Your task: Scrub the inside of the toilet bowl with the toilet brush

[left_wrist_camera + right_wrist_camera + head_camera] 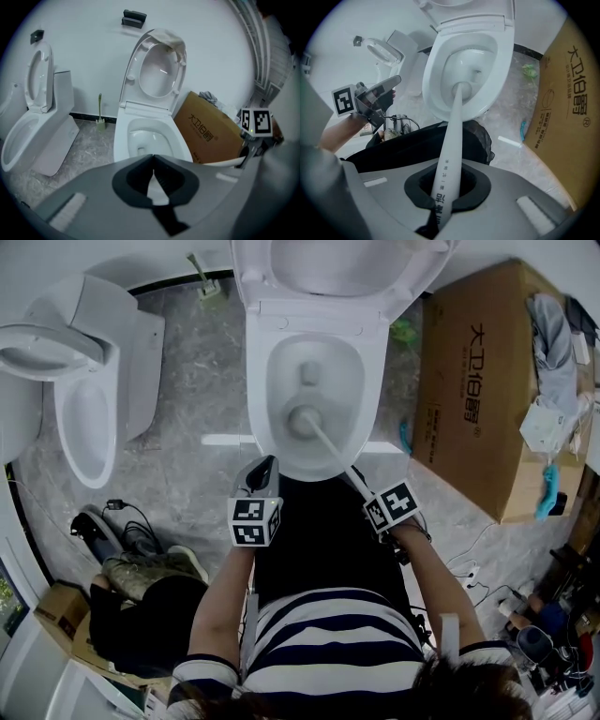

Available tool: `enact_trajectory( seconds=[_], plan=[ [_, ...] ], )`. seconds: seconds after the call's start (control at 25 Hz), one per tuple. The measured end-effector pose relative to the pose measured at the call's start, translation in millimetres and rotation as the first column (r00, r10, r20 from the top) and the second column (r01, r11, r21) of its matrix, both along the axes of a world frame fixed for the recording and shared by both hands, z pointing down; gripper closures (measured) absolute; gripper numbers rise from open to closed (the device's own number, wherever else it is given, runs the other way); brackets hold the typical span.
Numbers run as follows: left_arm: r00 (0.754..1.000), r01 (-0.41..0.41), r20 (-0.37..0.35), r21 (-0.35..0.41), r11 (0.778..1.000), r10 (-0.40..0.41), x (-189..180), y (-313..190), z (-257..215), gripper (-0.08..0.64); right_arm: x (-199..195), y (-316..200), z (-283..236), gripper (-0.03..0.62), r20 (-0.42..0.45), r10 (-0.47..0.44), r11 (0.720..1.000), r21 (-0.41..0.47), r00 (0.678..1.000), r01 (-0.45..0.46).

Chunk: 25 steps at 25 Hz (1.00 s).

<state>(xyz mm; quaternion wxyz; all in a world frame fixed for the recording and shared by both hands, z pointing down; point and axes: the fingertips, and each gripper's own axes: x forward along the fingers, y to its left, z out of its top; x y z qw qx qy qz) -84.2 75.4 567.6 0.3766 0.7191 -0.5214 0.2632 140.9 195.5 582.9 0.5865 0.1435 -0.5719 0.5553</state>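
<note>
Far left I see a second toilet (84,381) with its lid up. My left gripper (153,161) has its jaws pressed together on nothing and hangs just near of the toilet bowl (279,371). The toilet brush (305,420) has its head low in that bowl. Its handle slants near and right into my right gripper (446,180), which is clamped on it. A cardboard box (478,381) lies to the right.

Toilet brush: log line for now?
right gripper shut on white plastic toilet brush | head in white toilet bowl | left gripper shut, empty
</note>
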Motion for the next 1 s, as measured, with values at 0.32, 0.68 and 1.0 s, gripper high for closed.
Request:
enact_trajectory(
  seconds=[0.32, 0.68, 1.0],
  plan=[
    [1.0, 0.001, 0.015, -0.01, 1.0, -0.001, -9.9, 10.2, -4.3, 0.56, -25.1, 3.1, -0.5, 0.591, 0.077, 0.051, 0.999, -0.013, 0.996, -0.051],
    [1.0, -0.016, 0.0, -0.008, 1.0, 0.016, -4.6, 17.3, -12.7, 0.56, -53.4, -6.6, 9.9, 0.591, 0.144, 0.112, 0.993, 0.016, 0.983, -0.115],
    [1.0, -0.007, 0.002, -0.005, 1.0, 0.007, -5.6, 22.9, -19.6, 0.56, -72.0, -28.4, 19.3, 0.591, 0.172, 0.143, 0.985, 0.07, 0.975, -0.157]
  ],
)
